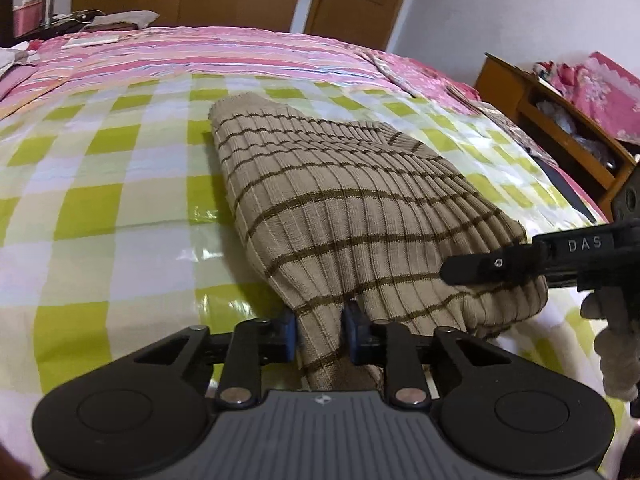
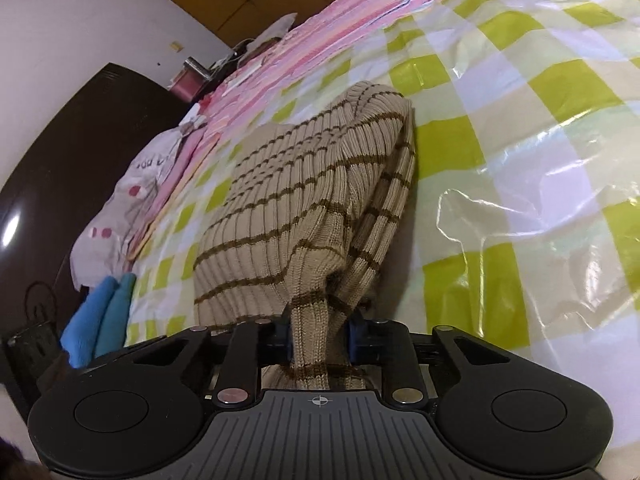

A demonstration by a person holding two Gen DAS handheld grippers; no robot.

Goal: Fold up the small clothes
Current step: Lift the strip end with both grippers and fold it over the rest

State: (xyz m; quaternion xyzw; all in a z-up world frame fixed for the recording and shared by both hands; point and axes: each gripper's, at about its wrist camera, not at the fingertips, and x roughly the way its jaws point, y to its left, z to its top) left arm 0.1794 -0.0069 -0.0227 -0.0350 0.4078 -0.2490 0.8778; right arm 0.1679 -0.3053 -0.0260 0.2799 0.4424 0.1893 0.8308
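Observation:
A beige ribbed knit garment with thin brown stripes [image 1: 340, 208] lies on a green-and-white checked plastic sheet [image 1: 100, 184] spread over the bed. Its near end is lifted off the sheet. My left gripper [image 1: 320, 332] is shut on the garment's near left edge, with the knit pinched between its blue pads. My right gripper [image 1: 452, 270] reaches in from the right side of the left wrist view and holds the near right corner. In the right wrist view the garment [image 2: 304, 200] bunches between the blue pads of my right gripper [image 2: 320, 338], which is shut on it.
A pink striped quilt [image 1: 200, 52] covers the far part of the bed. A wooden bedside shelf [image 1: 560, 132] stands to the right. Folded blue cloths [image 2: 100, 312] and a pale printed pillow [image 2: 132, 200] lie by the dark headboard [image 2: 80, 140]. A gloved hand [image 1: 616, 340] grips the right tool.

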